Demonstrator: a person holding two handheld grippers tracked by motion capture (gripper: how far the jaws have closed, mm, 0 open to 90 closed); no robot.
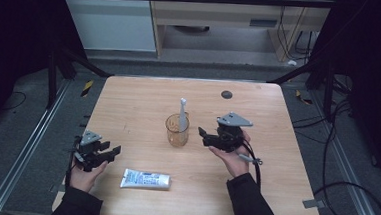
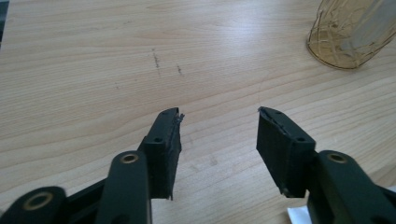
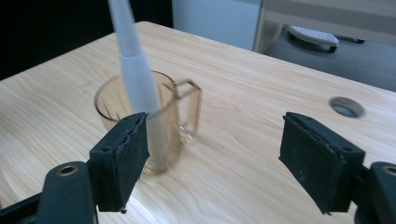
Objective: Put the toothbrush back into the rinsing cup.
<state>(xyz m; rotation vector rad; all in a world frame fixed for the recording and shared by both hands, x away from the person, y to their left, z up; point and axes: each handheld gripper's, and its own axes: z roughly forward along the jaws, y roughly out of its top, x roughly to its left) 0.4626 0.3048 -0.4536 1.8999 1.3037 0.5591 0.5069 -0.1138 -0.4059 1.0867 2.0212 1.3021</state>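
Observation:
An amber see-through cup (image 1: 177,131) with a handle stands mid-table, and a white toothbrush (image 1: 182,111) leans upright inside it. A white and blue toothpaste tube (image 1: 145,179) lies flat near the front edge. My left gripper (image 1: 111,151) hovers at the front left, open, with bare wood between its jaws (image 2: 219,114); the cup (image 2: 350,37) is far off at its upper right. My right gripper (image 1: 204,136) is just right of the cup, open with nothing between its jaws (image 3: 215,121). In the right gripper view the cup (image 3: 112,105) and toothbrush (image 3: 135,70) stand close ahead, left of centre.
A round dark cable hole (image 1: 226,94) sits in the wooden table (image 1: 273,192) at the back, also seen as a hole (image 3: 345,106) in the right gripper view. Black frame struts flank the table. Cables lie on the floor to the right.

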